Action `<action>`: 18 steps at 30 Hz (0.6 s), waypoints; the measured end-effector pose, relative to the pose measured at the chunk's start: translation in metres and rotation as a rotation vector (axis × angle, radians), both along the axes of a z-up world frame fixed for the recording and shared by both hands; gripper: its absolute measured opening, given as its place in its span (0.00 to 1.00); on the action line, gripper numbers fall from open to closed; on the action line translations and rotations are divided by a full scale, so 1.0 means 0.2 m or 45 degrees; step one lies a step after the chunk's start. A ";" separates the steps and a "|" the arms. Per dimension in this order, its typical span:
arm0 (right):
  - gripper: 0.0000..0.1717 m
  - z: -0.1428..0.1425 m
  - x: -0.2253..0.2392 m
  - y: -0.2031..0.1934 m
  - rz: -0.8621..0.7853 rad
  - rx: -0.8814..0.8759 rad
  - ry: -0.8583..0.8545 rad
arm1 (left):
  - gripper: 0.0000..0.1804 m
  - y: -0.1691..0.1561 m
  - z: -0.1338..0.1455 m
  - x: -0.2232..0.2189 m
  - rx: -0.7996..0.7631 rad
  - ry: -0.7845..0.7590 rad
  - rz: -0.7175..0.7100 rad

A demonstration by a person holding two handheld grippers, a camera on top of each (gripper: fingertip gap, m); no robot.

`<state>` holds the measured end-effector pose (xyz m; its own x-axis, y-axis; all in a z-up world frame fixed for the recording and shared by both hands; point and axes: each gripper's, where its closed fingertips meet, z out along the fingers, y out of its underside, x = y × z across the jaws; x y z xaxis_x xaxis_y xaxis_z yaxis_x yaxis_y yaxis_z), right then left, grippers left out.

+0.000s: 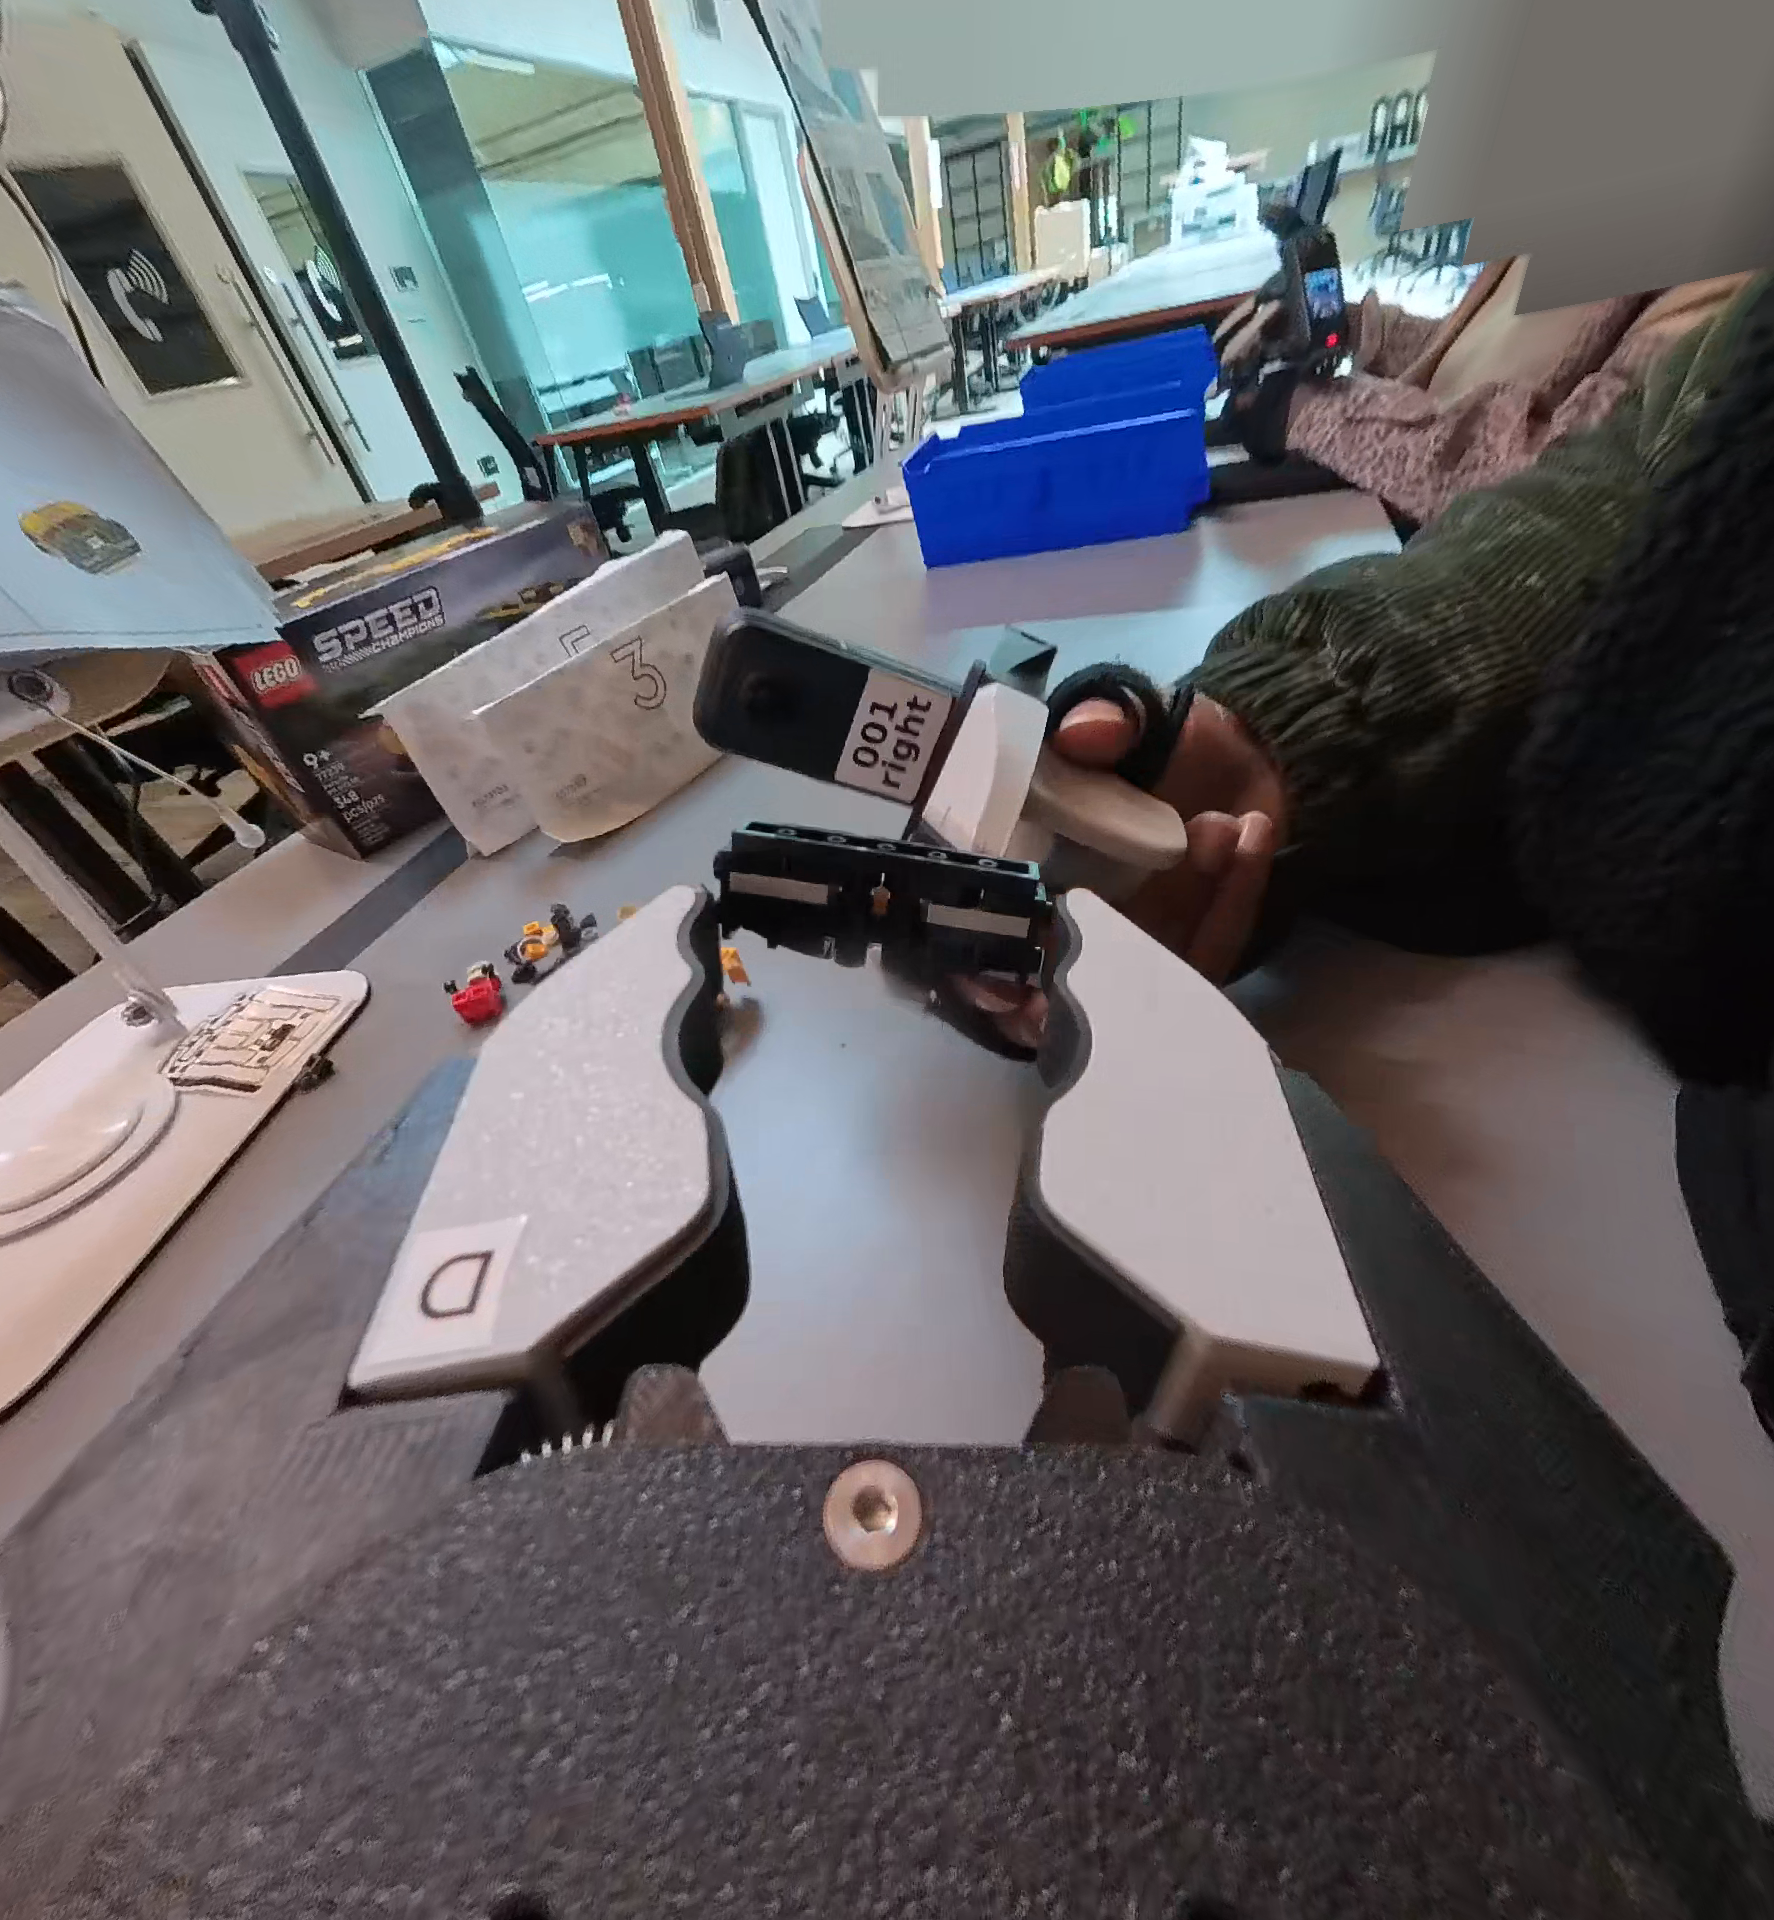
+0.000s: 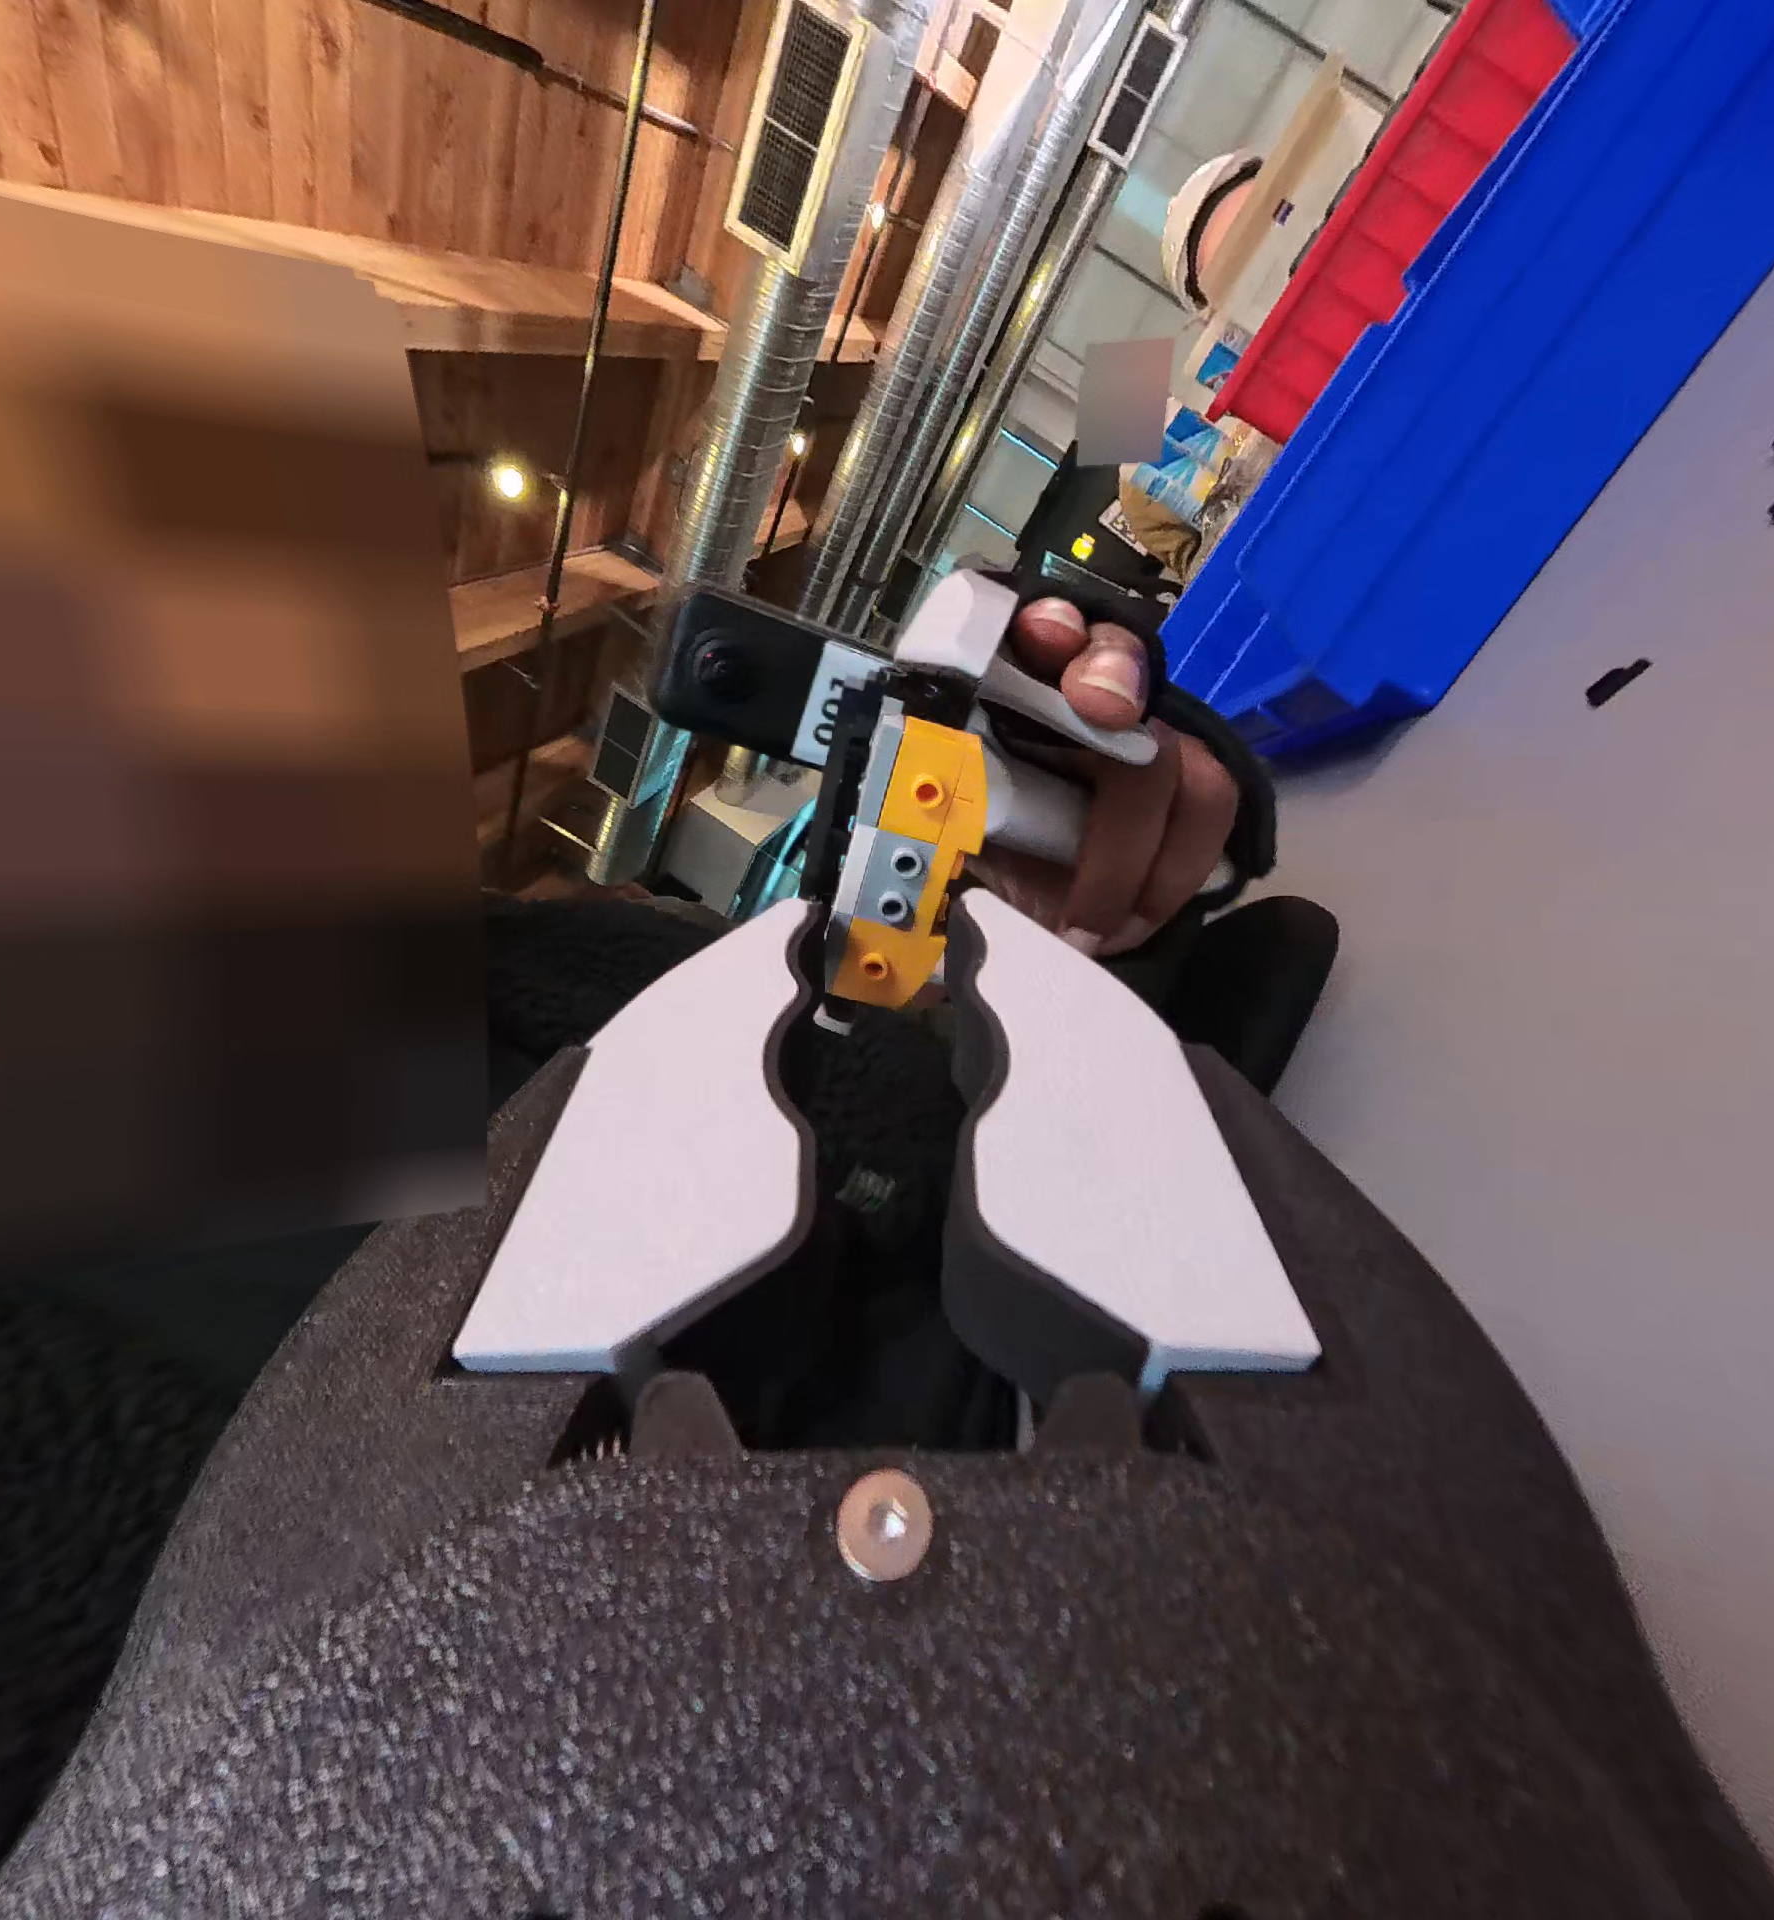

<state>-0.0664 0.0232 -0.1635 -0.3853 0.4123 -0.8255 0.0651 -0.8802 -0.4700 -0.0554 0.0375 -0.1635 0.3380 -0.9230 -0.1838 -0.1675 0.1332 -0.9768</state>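
Brick assembly [image 2: 898,873], orange, grey and black, half-built: held off the worktop [image 1: 1122,592] in right gripper [image 2: 878,935], jaws narrow, pads pressed on it. Left gripper [image 1: 878,951] jaws wide, straddling its black side; contact unclear. Loose pieces [image 1: 519,951] lie unattached on worktop.

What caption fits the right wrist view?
Right gripper clamps an orange-and-grey brick assembly, the left gripper close behind it.
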 end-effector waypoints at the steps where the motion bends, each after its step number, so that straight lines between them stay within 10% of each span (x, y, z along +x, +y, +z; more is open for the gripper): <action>1: 0.13 -0.01 0.00 0.00 -0.005 0.018 -0.016 | 0.32 0.00 -0.01 0.00 0.000 0.021 0.003; 12: 0.18 -0.01 0.08 0.10 -0.309 0.742 -0.349 | 0.33 0.02 -0.11 0.00 -0.023 0.183 0.035; 18: 0.13 -0.10 0.03 0.12 -0.396 0.692 -0.593 | 0.33 0.12 -0.23 -0.01 0.200 0.550 0.318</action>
